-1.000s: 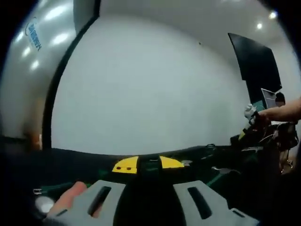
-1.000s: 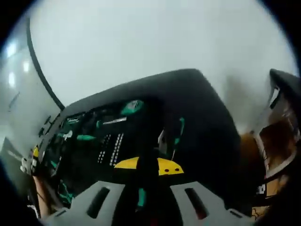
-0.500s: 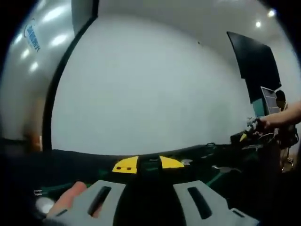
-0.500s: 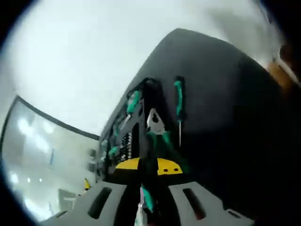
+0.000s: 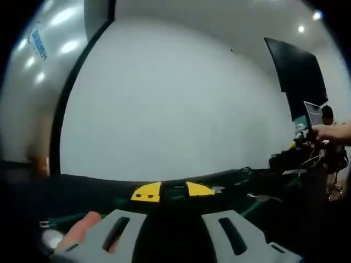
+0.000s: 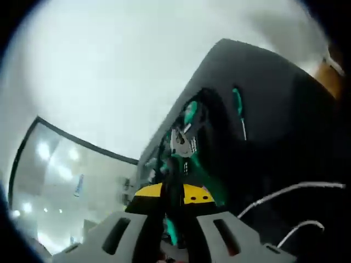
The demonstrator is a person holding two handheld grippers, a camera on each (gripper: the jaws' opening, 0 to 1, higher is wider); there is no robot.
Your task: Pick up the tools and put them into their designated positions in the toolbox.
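R gripper (image 6: 170, 222): jaws drawn in close on a green-handled tool (image 6: 173, 230) sitting in the gap between them, looks gripped; tool type can't tell, too blurred. Just past the tips, pliers (image 6: 180, 143) w/ green grips, metal nose pointing away, lying at the toolbox (image 6: 211, 118) edge. Toolbox = black open case w/ green-handled tools in slots, detail blurry. Further out, a green-handled screwdriver (image 6: 238, 112) lies loose on the black table (image 6: 285, 98), beside the box, not in it.

L gripper (image 5: 174, 230): jaws apart, nothing between, idle low over the dark surface; yellow jaw tips near the far edge. A fingertip (image 5: 82, 229) shows by the left jaw.

Progress est.: mid-task. Some tools seated, one in hand, screwdriver + prob. pliers still to place.

Surface: black mat/table, two white cables (image 6: 290, 189) across it near R side. Room: big white wall (image 5: 175, 104), glass partition w/ ceiling-light reflections, dark screen (image 5: 299, 71) far right, a person's arm (image 5: 334, 131) at a cluttered bench beyond.
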